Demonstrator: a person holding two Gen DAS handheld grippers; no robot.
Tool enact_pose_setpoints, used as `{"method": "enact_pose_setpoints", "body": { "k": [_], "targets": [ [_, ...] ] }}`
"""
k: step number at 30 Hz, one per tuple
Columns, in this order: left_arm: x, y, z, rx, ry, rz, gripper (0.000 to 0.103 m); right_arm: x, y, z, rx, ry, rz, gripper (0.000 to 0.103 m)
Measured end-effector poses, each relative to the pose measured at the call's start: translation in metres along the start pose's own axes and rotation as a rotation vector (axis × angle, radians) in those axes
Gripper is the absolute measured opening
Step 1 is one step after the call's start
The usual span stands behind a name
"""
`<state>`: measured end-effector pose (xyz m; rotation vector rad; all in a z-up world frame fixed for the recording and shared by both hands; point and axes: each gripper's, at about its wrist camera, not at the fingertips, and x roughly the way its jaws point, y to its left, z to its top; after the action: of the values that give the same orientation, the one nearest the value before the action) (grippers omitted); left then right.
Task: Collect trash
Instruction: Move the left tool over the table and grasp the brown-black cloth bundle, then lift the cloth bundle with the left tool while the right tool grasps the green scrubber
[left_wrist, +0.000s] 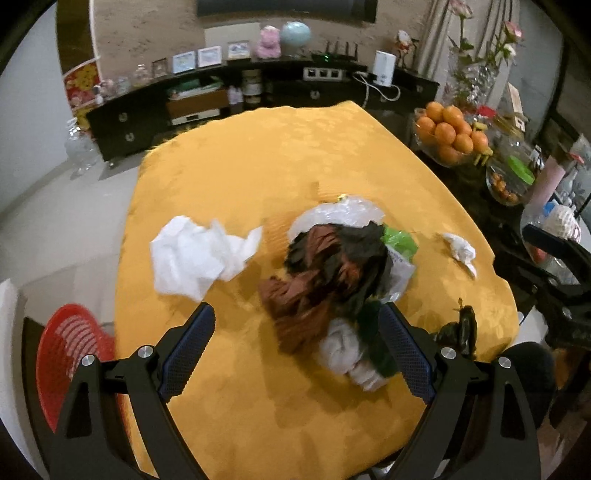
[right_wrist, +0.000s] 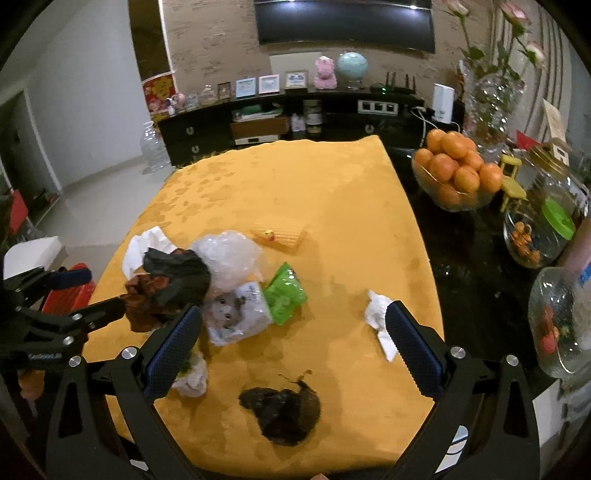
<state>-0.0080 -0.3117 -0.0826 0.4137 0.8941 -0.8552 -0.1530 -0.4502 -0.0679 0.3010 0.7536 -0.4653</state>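
Trash lies on a yellow tablecloth (left_wrist: 258, 166). A brown and black crumpled bag (left_wrist: 325, 269) lies in a heap with clear plastic (left_wrist: 347, 210), a green wrapper (left_wrist: 400, 240) and a white packet. My left gripper (left_wrist: 295, 336) is open above the cloth, its right finger next to the heap. A white crumpled tissue (left_wrist: 195, 258) lies to the left. My right gripper (right_wrist: 291, 339) is open and empty over the cloth. A dark crumpled bag (right_wrist: 284, 410) lies below it, a small white tissue (right_wrist: 378, 317) by its right finger. The left gripper shows in the right wrist view (right_wrist: 92, 295), touching the brown bag (right_wrist: 166, 291).
A red basket (left_wrist: 70, 350) stands off the table's left edge. A bowl of oranges (right_wrist: 458, 173), glass jars (right_wrist: 543, 225) and a vase (right_wrist: 491, 103) stand on the dark surface to the right. A yellow ribbed item (right_wrist: 284, 236) lies mid-table. A black cabinet (right_wrist: 258, 125) stands behind.
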Motion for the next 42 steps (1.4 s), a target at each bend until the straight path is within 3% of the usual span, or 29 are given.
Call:
{"method": "enact_pose_setpoints", "body": {
  "k": [6, 13, 15, 16, 18, 26, 36, 42],
  "targets": [
    [0.025, -0.011, 0.009, 0.052, 0.047, -0.001, 0.087, 0.004, -0.013, -0.003, 0.032, 0.016, -0.001, 0.097],
    [0.053, -0.004, 0.005, 0.033, 0.100, -0.047, 0.085, 0.008, -0.017, -0.003, 0.042, 0.028, 0.002, 0.097],
    [0.056, -0.004, 0.003, 0.036, 0.102, -0.060, 0.064, 0.010, -0.017, -0.003, 0.042, 0.032, 0.002, 0.097],
    [0.055, -0.002, 0.002, 0.035, 0.096, -0.051, 0.061, 0.010, -0.017, -0.003, 0.042, 0.034, 0.002, 0.097],
    [0.051, 0.002, 0.002, 0.021, 0.080, -0.071, 0.053, 0.010, -0.017, -0.003, 0.044, 0.036, 0.004, 0.097],
    [0.014, 0.023, -0.001, -0.041, -0.002, -0.108, 0.050, 0.011, -0.009, -0.003, 0.034, 0.043, 0.012, 0.097],
    [-0.038, 0.062, -0.018, -0.106, -0.096, 0.000, 0.050, 0.019, 0.018, -0.008, -0.026, 0.068, 0.039, 0.097],
    [-0.057, 0.080, -0.032, -0.131, -0.114, 0.055, 0.050, 0.040, 0.036, -0.020, -0.062, 0.117, 0.051, 0.097]
  ]
}}
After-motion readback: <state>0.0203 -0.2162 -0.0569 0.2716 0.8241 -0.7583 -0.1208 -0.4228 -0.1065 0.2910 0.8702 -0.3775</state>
